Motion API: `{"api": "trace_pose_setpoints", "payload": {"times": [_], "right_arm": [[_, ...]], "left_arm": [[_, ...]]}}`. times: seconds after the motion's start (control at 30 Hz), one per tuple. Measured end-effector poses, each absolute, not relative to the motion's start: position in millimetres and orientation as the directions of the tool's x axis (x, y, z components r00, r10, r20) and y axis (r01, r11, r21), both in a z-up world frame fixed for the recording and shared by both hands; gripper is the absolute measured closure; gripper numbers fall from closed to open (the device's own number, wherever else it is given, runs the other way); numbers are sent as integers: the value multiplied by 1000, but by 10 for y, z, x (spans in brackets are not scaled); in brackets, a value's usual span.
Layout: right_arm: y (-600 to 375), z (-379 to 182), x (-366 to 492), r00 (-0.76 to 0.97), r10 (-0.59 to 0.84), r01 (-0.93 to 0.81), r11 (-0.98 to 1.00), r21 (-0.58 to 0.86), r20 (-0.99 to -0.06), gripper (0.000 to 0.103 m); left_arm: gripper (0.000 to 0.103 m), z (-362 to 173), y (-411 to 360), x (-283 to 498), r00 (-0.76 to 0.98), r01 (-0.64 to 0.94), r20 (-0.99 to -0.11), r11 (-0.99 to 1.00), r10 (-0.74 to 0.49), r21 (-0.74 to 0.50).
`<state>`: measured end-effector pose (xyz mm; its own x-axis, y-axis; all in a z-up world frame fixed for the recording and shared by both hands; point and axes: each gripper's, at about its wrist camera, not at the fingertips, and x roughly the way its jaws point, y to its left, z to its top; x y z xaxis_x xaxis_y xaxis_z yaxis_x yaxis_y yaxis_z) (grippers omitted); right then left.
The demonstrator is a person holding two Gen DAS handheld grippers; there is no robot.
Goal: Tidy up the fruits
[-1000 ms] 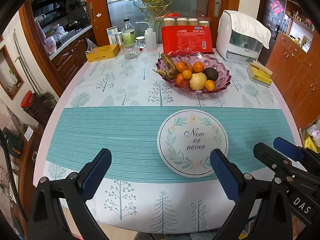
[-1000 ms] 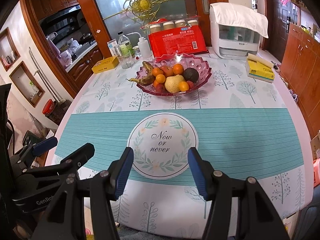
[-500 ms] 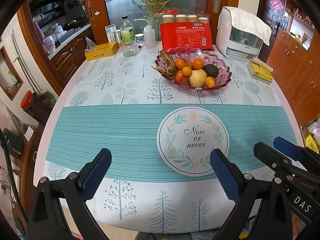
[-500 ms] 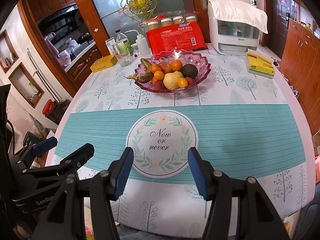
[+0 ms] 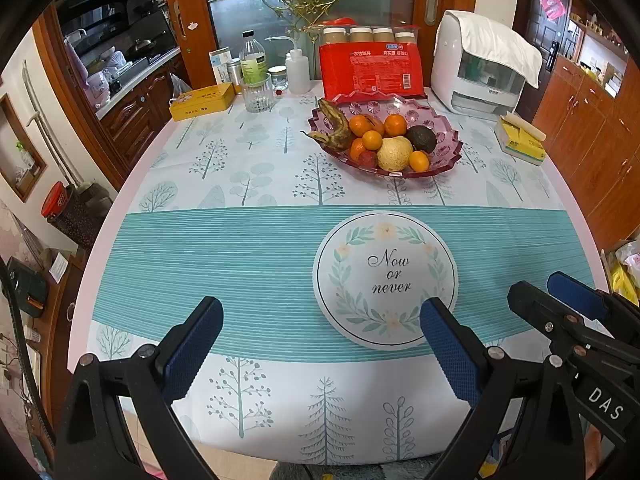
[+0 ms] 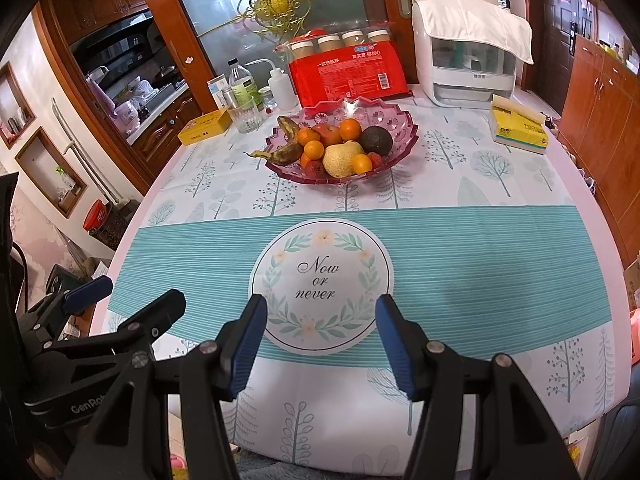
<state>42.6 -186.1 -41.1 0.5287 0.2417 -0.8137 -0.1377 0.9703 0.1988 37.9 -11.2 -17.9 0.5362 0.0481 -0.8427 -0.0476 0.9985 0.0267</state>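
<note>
A purple glass fruit bowl (image 5: 444, 152) (image 6: 400, 128) stands at the far middle of the table. It holds a dark banana (image 5: 336, 128), several oranges (image 5: 395, 125), a yellow pear (image 5: 394, 154), an avocado (image 5: 422, 138) and small red fruits. My left gripper (image 5: 320, 344) is open and empty over the near table edge. My right gripper (image 6: 320, 344) is open and empty, near the round "Now or never" print (image 6: 320, 280). Each gripper shows at the side of the other's view.
Behind the bowl stand a red package (image 5: 370, 68), a white appliance (image 5: 480, 72), bottles and a glass (image 5: 258, 92). A yellow tin (image 5: 202, 101) lies at the far left, a yellow tissue pack (image 6: 518, 130) at the far right. Wooden cabinets flank the table.
Both grippers have moved slightly forward toward the bowl; the table and bowl sit a little lower and nearer in both views. Jaws stay open.
</note>
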Motion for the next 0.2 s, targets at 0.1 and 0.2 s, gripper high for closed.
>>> {"api": "trace_pose_setpoints", "payload": {"times": [0.1,0.2], "right_arm": [[-1864,-409,427,529,242,-138,970,199,-814,46],[-1866,-409,428,528,242,-138,970,199,-814,46]], "left_arm": [[5,-185,-108,369,537,-47,-842,999,48,27],[5,-184,-108,370,536,-46,-843,999,48,27]]}}
